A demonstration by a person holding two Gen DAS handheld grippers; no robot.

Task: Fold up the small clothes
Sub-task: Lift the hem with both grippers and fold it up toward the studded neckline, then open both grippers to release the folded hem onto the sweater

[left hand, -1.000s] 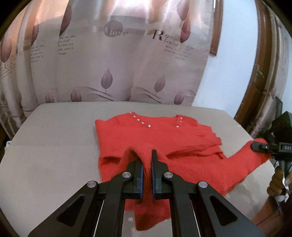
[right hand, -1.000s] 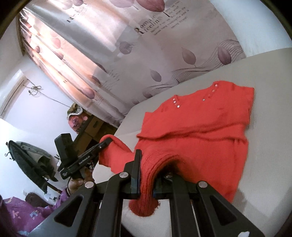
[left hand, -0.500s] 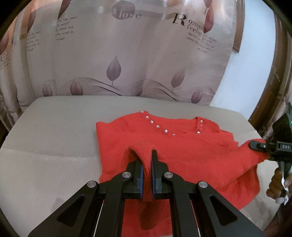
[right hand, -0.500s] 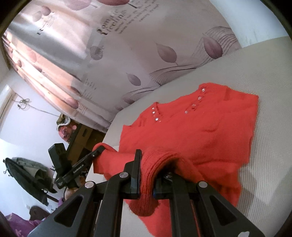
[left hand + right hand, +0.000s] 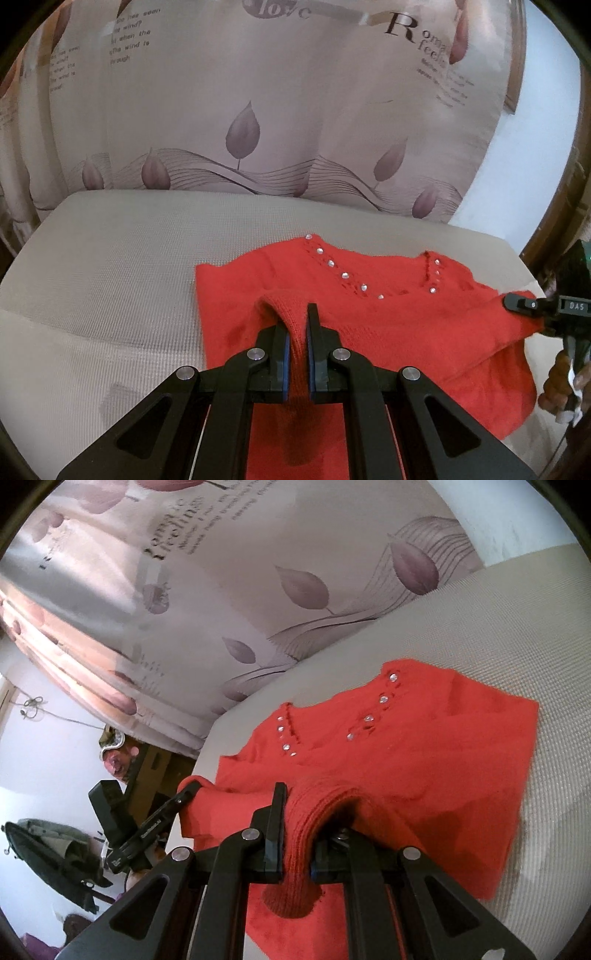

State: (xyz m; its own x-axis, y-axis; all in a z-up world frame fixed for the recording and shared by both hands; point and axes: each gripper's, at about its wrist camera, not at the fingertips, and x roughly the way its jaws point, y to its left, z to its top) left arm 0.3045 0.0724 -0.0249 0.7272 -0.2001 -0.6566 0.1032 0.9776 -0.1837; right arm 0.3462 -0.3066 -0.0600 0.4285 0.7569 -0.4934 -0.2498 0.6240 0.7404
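Both grippers, left (image 5: 298, 354) and right (image 5: 297, 843), clamp the hem of a red sweater (image 5: 388, 317) near the cushion's (image 5: 110, 266) right edge; carrying both level toward the neckline should keep the fold square

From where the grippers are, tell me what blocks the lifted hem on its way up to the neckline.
Nothing visible does. Both the left gripper and the right gripper are clamped on the red sweater, and between them and the studded neckline lies only the sweater's own body on the grey cushion.
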